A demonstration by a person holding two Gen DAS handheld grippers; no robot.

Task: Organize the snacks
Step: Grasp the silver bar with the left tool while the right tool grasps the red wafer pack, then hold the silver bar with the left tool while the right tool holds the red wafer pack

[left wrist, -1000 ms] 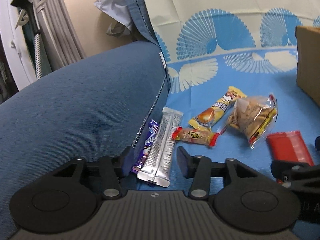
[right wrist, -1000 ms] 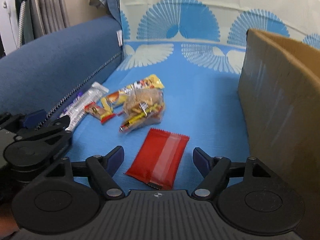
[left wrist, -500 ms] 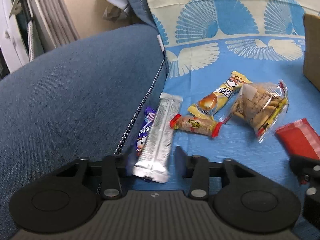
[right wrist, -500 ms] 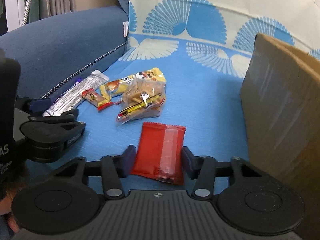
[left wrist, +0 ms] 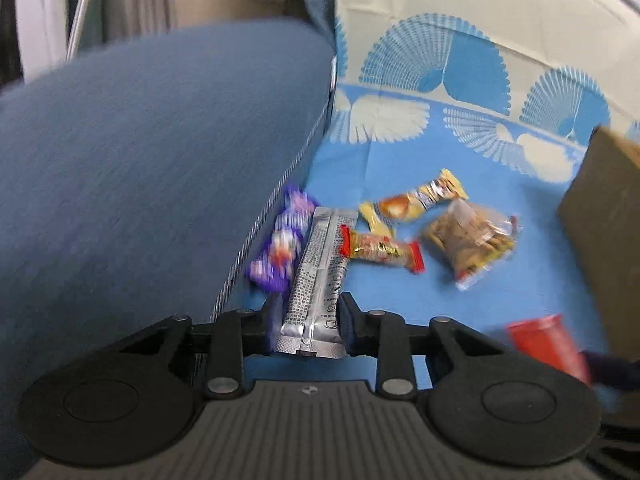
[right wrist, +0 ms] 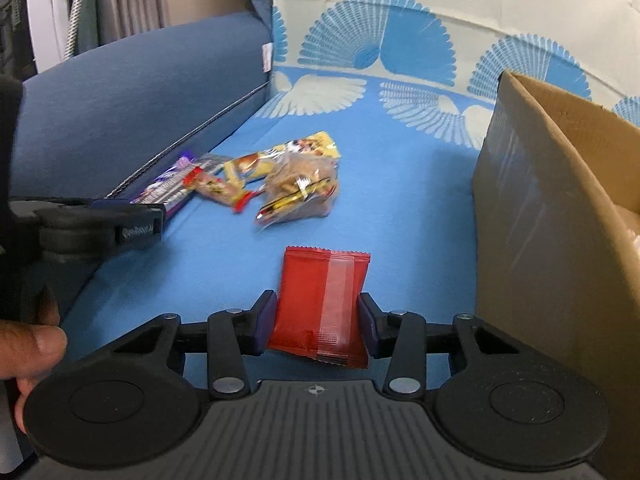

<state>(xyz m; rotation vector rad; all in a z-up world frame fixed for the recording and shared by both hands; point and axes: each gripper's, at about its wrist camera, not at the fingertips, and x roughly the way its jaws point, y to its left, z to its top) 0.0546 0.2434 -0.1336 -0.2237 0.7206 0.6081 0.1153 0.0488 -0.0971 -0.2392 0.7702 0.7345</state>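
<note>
Blue fan-print cloth (right wrist: 400,208) beside a blue armrest (left wrist: 140,160); left tool (left wrist: 310,320) grips the silver sachet (left wrist: 320,272), right tool (right wrist: 318,320) the red packet (right wrist: 320,300), both just closed

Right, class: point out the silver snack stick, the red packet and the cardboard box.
silver snack stick (left wrist: 318,276), left wrist view, middle of the wrapper.
red packet (right wrist: 320,304), right wrist view, middle of its face.
cardboard box (right wrist: 540,220), right wrist view, near outer wall.

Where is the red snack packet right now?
In the right wrist view, the red snack packet sits pinched in the right claw, low in the middle, over the blue cloth with the cardboard box to its right.
</note>
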